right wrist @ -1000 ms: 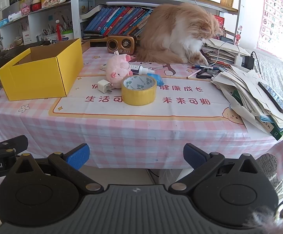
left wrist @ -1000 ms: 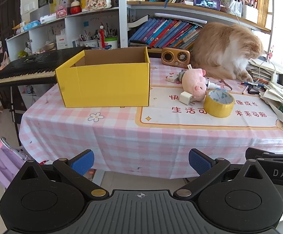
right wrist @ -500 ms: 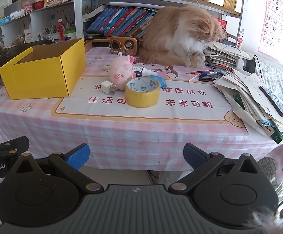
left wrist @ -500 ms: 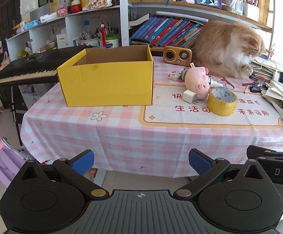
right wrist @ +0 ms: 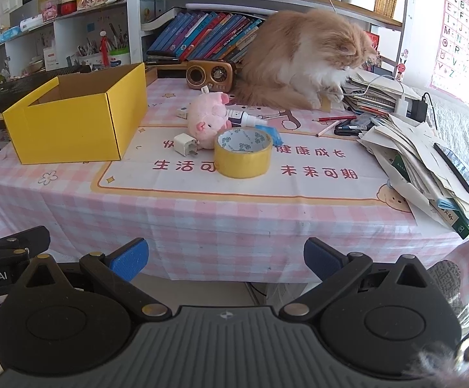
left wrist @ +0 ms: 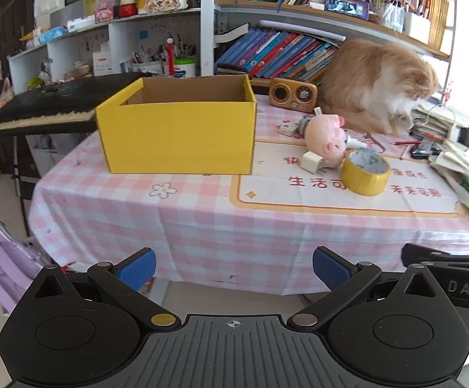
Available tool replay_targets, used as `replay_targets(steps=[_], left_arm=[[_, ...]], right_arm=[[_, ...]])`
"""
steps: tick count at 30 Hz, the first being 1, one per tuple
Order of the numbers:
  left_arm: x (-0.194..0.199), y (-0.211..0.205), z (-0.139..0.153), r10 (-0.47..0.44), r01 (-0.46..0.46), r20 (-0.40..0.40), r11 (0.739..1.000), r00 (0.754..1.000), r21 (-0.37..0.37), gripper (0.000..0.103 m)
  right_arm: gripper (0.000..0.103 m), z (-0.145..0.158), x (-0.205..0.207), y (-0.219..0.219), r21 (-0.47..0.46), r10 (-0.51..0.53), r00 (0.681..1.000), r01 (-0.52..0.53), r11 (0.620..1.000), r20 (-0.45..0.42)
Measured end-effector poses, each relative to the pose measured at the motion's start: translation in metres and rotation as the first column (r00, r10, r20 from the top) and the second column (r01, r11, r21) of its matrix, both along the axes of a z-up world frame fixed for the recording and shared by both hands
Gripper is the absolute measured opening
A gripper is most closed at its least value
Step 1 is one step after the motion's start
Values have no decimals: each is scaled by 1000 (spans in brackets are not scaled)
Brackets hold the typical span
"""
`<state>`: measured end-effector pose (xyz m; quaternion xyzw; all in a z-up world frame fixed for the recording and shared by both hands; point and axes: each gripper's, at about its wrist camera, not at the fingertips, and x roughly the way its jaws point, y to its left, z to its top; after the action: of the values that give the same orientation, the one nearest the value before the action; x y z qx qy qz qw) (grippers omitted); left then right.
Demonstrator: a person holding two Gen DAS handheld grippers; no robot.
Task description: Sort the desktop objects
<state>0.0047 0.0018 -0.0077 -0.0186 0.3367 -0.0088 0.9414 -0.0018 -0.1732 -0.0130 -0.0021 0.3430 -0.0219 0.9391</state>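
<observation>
Both grippers hang in front of the near edge of the tabletop (right wrist: 234, 213), not over it. The left gripper (left wrist: 232, 266) has its blue pads spread wide with nothing between them. The right gripper (right wrist: 226, 257) is spread wide too and holds nothing.

The tabletop has a pink checked cloth. A yellow box (left wrist: 179, 135) stands open near the left edge — its inside looks brown, and what can be seen of it is bare. To the right of the box, near the middle, sits a little bunch of things. A pink pig toy (right wrist: 208, 119) lies on its side. A small white plug (right wrist: 185, 144) lies just beside the pig, on the side toward the box. A yellow tape roll (right wrist: 243, 153) lies flat, touching or almost touching the pig on its near side. Behind the pig is a small white bottle (right wrist: 242, 118) lying down, with a blue bit at its tip.

Near the far edge stands a little brown radio (right wrist: 211, 74). Next to it a fluffy orange and white cat (right wrist: 308, 61) sits on the tabletop, head bent down toward the right. Pencils and pens (right wrist: 337, 121) lie in front of the cat. A messy pile of papers (right wrist: 421, 168) covers the right edge — some of it hangs over the corner.
</observation>
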Motion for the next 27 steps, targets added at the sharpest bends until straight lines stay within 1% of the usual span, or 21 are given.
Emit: replay_targets(steps=[2, 6, 10, 12, 14, 17, 22, 24, 27], left_arm=[[1, 3, -1, -6, 5, -3, 1000, 1000, -22, 103], [5, 8, -3, 18, -19, -27, 999, 999, -30, 103], [9, 13, -7, 45, -46, -42, 999, 998, -26, 103], [12, 13, -8, 41, -42, -45, 999, 998, -31, 103], [14, 12, -8, 32, -34, -35, 998, 999, -54, 103], [21, 7, -8, 30, -31, -23, 997, 999, -64, 103], [42, 1, -15, 40, -45, -48, 992, 998, -115, 103], [52, -7, -15, 41, -45, -50, 994, 998, -100, 103], [66, -24, -14, 11, -14, -47, 998, 999, -63, 103]], right_arm=[[103, 0, 0, 0, -3, -6, 1000, 6, 1000, 2], [103, 1, 1, 2, -37, -42, 999, 42, 998, 3], [103, -1, 5, -4, -14, -55, 998, 55, 998, -18], [103, -2, 8, -5, -8, -49, 999, 48, 999, -23], [103, -3, 11, -5, -10, -36, 999, 36, 999, -26], [103, -7, 19, -6, -9, -8, 999, 8, 1000, -35], [103, -9, 37, -20, -8, -9, 1000, 9, 1000, -13], [103, -10, 49, -28, -1, -8, 1000, 8, 1000, -23], [103, -13, 68, -37, -19, -1, 999, 1, 1000, -43]])
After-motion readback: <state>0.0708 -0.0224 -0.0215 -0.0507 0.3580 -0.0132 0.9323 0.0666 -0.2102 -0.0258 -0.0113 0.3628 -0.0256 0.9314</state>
